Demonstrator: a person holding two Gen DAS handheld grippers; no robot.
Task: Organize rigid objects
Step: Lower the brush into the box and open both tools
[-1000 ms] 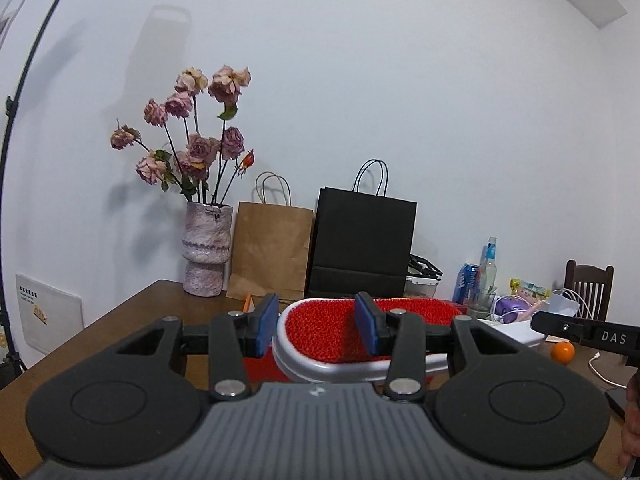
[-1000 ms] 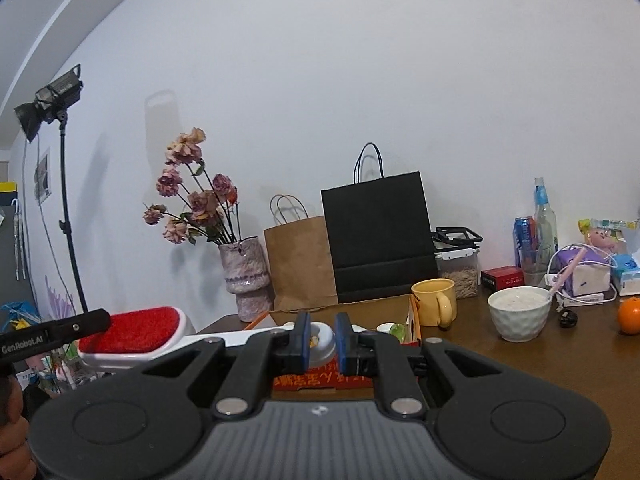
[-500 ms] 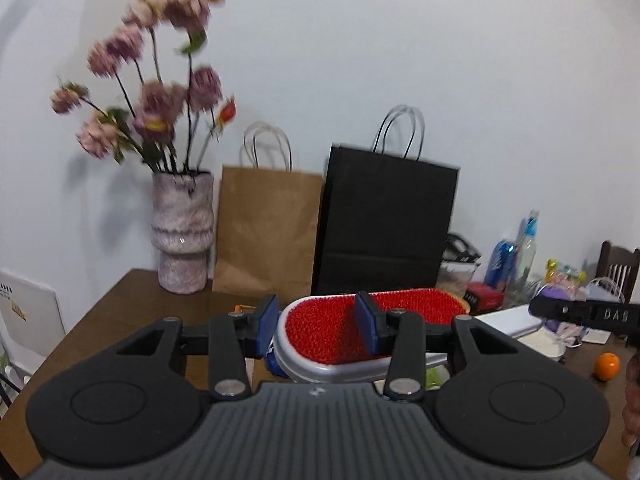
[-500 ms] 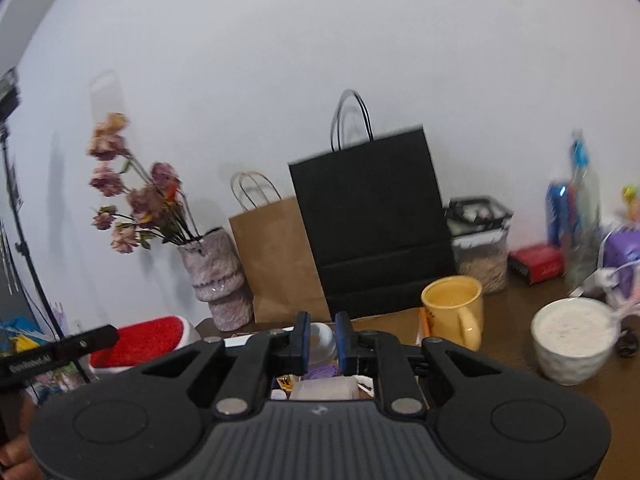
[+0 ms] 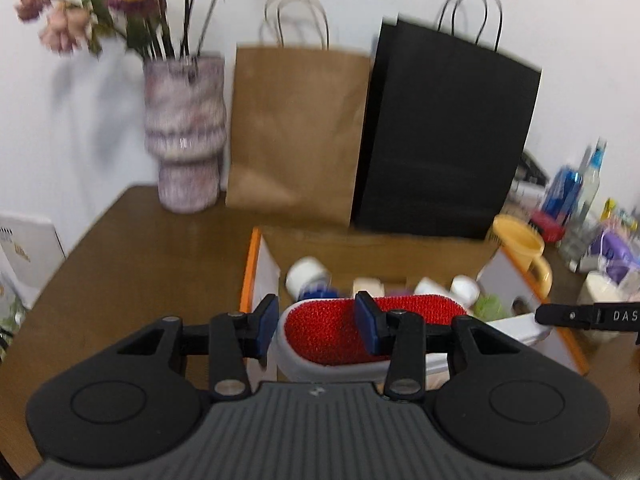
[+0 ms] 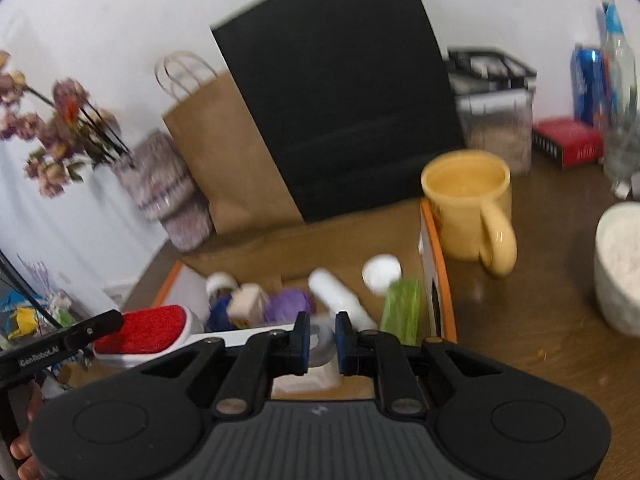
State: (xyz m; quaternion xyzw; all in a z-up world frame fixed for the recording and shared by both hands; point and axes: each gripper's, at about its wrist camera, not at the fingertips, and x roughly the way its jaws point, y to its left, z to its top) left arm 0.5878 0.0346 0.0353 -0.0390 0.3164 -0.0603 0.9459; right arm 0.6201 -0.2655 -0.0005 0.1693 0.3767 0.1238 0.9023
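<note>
Grippers share one red-bristled white plastic brush above the open cardboard box: left gripper clamps its head, right gripper narrowly pinches its white handle.

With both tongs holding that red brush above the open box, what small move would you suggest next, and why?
Probably lower it a little further into the cardboard box. The left tongs grip the red brush at its bristle head and the right tongs its white handle, and it hangs over the small bottles already inside, not yet resting among them.

red brush, yellow mug, black bag
</note>
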